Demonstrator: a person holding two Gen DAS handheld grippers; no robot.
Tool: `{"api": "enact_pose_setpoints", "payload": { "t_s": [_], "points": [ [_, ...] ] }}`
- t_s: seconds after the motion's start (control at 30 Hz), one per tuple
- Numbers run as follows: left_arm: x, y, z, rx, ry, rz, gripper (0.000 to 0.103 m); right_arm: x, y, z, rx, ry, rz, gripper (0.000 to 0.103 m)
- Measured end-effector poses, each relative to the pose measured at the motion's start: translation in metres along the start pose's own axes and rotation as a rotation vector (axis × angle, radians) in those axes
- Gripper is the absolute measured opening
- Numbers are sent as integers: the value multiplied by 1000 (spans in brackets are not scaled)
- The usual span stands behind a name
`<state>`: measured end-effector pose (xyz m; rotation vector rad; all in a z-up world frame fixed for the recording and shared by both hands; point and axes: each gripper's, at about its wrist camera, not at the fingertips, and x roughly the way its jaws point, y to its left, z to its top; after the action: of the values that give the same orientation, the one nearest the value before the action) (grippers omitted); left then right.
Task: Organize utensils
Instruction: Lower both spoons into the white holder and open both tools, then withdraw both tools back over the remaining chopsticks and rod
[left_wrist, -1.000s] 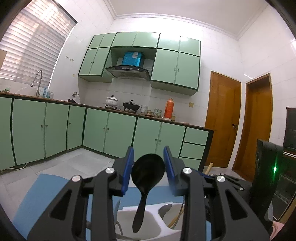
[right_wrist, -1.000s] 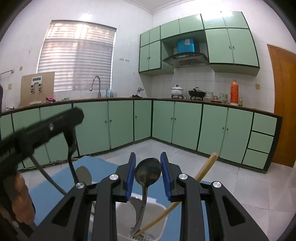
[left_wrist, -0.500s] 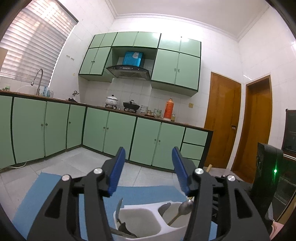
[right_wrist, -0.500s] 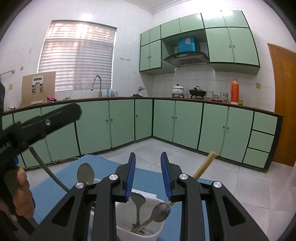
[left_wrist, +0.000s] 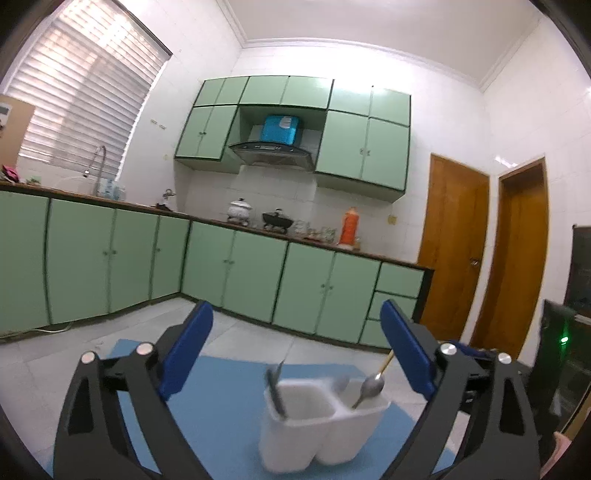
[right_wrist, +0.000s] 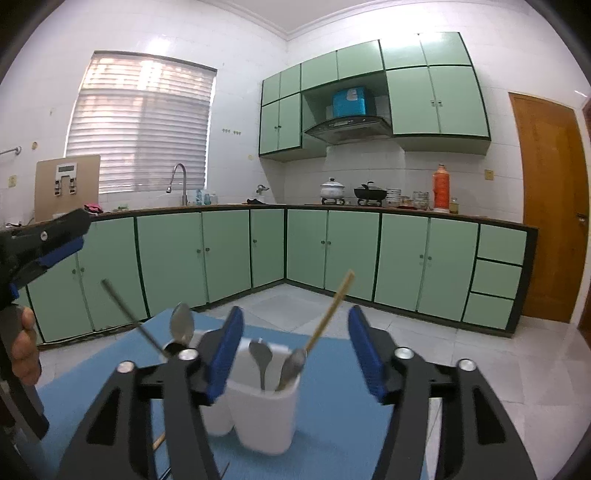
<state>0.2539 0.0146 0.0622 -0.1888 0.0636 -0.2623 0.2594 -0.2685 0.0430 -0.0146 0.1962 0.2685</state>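
Now I am holding both claws spread wide with nothing in them. My right claw (right_wrist: 293, 356) is hanging just above and short of the white holder (right_wrist: 266, 413), which is standing on the blue mat (right_wrist: 343, 417) straight ahead and below. Two spoons (right_wrist: 260, 360) and a chopstick (right_wrist: 330, 314) are leaning in its near cell, handles tilting up and away. My left claw (left_wrist: 295, 354) is sitting farther back, so I am judging the right one nearer to whatever needs moving.

Handles (right_wrist: 334, 312) jutting from white caddy (right_wrist: 267, 417); bare blue mat (right_wrist: 354, 417) all around.
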Motion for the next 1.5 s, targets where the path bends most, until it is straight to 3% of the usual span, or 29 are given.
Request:
{"api": "enact_pose_setpoints", "payload": {
  "t_s": [0.17,0.43,1.0,1.4,1.5],
  "points": [
    [-34,5,-14,1,64,30,95,-35,6,-19,27,32,-10,87],
    [-78,14,-57,15,206,101,97,-79,18,-56,83,98,-46,97],
    [-134,1,-145,94,426,110,98,-129,45,-150,183,274,-93,97],
    [-161,0,-177,127,442,149,98,-147,68,-182,159,277,-119,96],
    [-166,3,-181,120,448,158,98,-149,78,-187,127,274,-117,90]
  ]
}}
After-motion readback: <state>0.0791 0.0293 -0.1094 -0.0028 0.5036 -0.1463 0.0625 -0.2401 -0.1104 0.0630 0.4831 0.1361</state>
